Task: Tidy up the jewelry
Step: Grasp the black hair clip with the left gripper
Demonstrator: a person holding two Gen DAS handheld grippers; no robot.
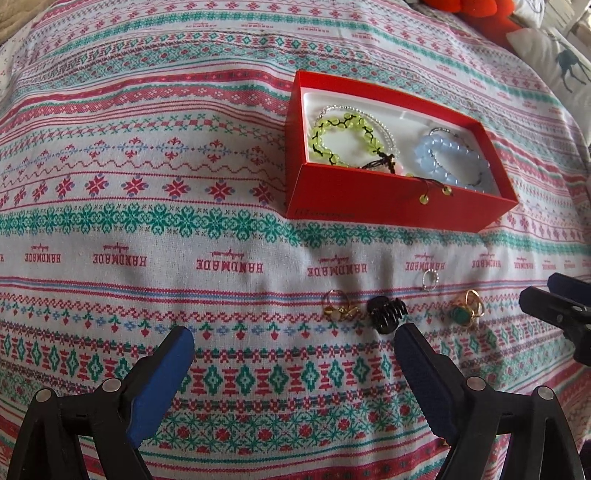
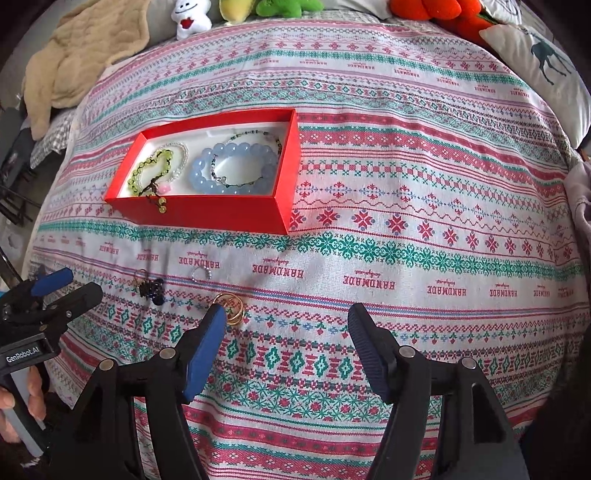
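Left gripper (image 1: 293,334): black frame, blue ribbed fingers (image 1: 162,384) spread wide, nothing between them; poised over the patterned cloth (image 1: 184,221). Just beyond its right fingertip lies a black claw hair clip (image 1: 386,314), glossy plastic, toothed. To the clip's left, a gold ring with a pale stone (image 1: 338,304). To its right, gold rings with a green stone (image 1: 465,306), clustered. Slightly farther, a thin silver ring (image 1: 430,280), beaded edge.

Right gripper (image 2: 288,321): same build, fingers (image 2: 205,354) parted, empty. Its left fingertip stands just beside, and partly in front of, the gold rings (image 2: 232,310); whether it touches them cannot be told.

Red box (image 1: 388,203): rectangular card, open top, white lining; sits well beyond both grippers on the cloth. Contents: a yellow-green bead bracelet (image 1: 340,136) strung on knotted black cord, two tail beads hanging over the near wall; a pale blue bead bracelet (image 1: 443,155), large round translucent beads; a fine clear-bead strand (image 1: 380,125); a thin dark-bead chain (image 2: 255,155) lying within the blue loop.

Cloth: woven cotton look, white ground, red and green folk bands, repeated "HANDMADE" lettering.

Far edge: a beige blanket (image 2: 81,55), plush toys (image 2: 192,16), a deer-print cushion (image 2: 539,62).
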